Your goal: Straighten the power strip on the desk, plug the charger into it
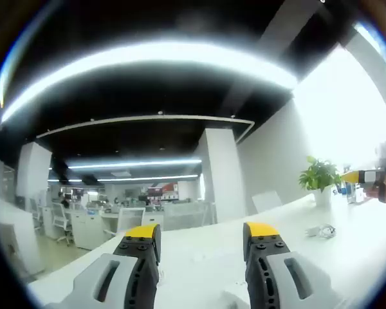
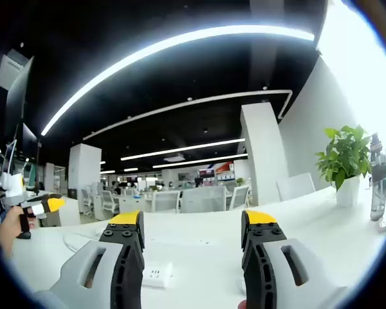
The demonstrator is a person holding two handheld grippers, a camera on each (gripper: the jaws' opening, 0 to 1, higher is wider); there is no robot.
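Observation:
In the right gripper view the white power strip (image 2: 157, 275) lies on the white desk (image 2: 199, 248), low between my right gripper's (image 2: 193, 226) open jaws, which hold nothing. A thin white cord (image 2: 69, 242) runs across the desk to its left. In the left gripper view my left gripper (image 1: 201, 238) is also open and holds nothing above the desk (image 1: 199, 257). A small white bundle with a cord (image 1: 320, 230), possibly the charger, lies on the desk to the right. The right gripper (image 1: 365, 177) shows at the far right, held by a hand. The left gripper (image 2: 44, 206) appears at the far left.
A potted plant (image 2: 345, 158) and a dark bottle (image 2: 376, 177) stand at the desk's right end. The plant (image 1: 318, 175) also shows in the left gripper view. A monitor (image 2: 18, 96) rises at the left. Office desks and chairs (image 2: 180, 199) fill the background.

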